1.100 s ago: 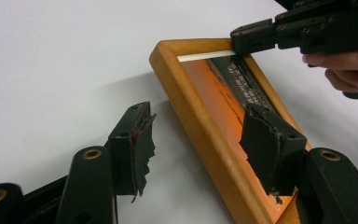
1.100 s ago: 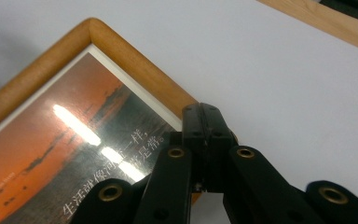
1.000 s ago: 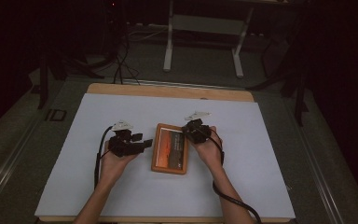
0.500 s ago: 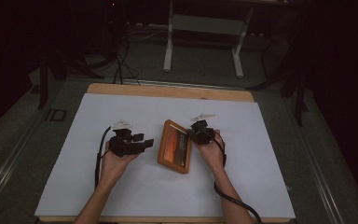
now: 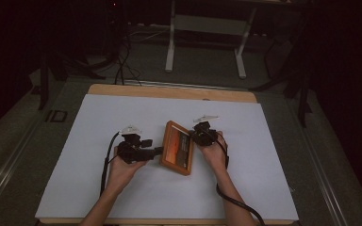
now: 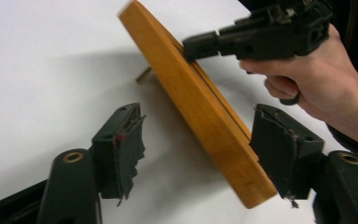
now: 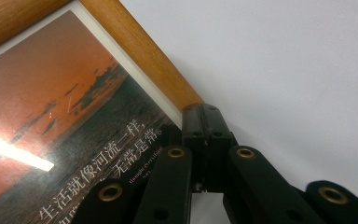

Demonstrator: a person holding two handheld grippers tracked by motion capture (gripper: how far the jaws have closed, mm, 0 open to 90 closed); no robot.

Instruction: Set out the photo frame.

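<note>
**Wooden picture frame tilted between two grippers**

Table: wooden top [image 5: 169, 91] under a white sheet [image 5: 99, 122]. Near its middle, a rectangular picture frame of orange-brown wood [image 5: 177, 148], holding a print of a red-orange sunset with lines of white script [image 7: 65, 121]. The frame is tilted, not flat: in the left gripper view its thick wooden edge [image 6: 200, 107] runs on a diagonal above the sheet and casts a shadow beneath. A small peg or stand piece [image 6: 143, 74] shows behind it; I cannot tell what it is.

Right gripper [image 5: 202, 134]: jaws pressed together, clamped on the frame's right-hand edge. In its own view the two black jaws meet [image 7: 207, 122] right at the wooden border, beside the print's corner. From the left gripper view, the same gripper [image 6: 200, 45] bites the upper part of the frame, the person's hand [image 6: 317, 79] wrapped around its body.

Left gripper [image 5: 156, 151]: jaws apart and just been opening. The frame's lower end sits between them. The right-hand pad [image 6: 275, 144] is just beside or touching the wood, cannot tell which; the left-hand pad [image 6: 123, 149] stands clear, white sheet visible in the gap. No grip on this side.

Cables trail from both grippers toward the near table edge.
</note>
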